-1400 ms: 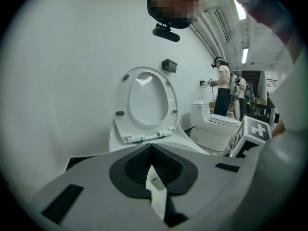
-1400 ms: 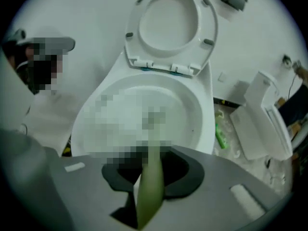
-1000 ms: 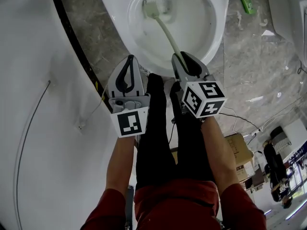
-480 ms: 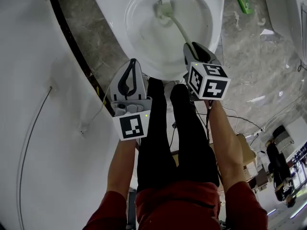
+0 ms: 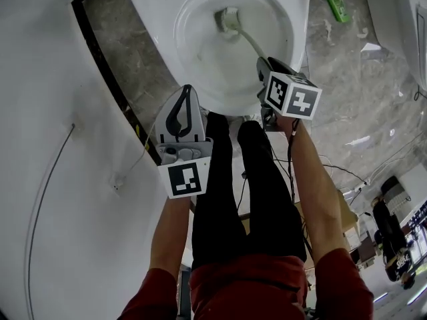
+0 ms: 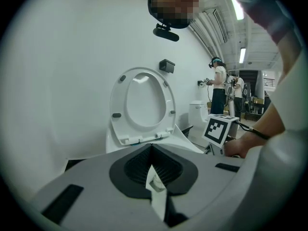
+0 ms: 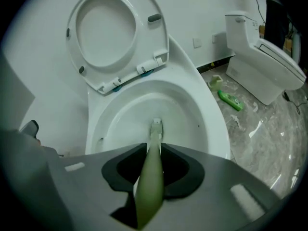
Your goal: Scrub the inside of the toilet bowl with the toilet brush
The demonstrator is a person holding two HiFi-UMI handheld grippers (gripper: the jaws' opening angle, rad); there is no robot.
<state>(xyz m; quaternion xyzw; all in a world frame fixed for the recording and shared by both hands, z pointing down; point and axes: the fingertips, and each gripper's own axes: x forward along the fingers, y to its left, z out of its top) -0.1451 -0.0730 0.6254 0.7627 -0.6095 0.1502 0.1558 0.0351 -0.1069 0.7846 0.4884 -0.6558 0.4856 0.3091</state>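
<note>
The brush (image 5: pixel 248 40) is pinched by its handle in the right gripper (image 5: pixel 265 64) so its head is pressed low in the bowl (image 5: pixel 200 53), while the left gripper (image 5: pixel 184 93) is held aside, jaws together.

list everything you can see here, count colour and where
toilet bowl: one, white, top centre of the head view
toilet seat: one, white, raised behind the bowl
toilet brush: one, pale green handle, head down inside the bowl
bottle: one, green, lying on the floor right of the bowl
second toilet: one, white, lid down, far right
floor: grey marble
cable: one, thin, grey, on the white surface at left
people: at least two, in the background
legs: two, black trousers, below the bowl
left gripper: one, grey, shut, near the bowl's front rim
right gripper: one, grey, shut on the brush handle
</note>
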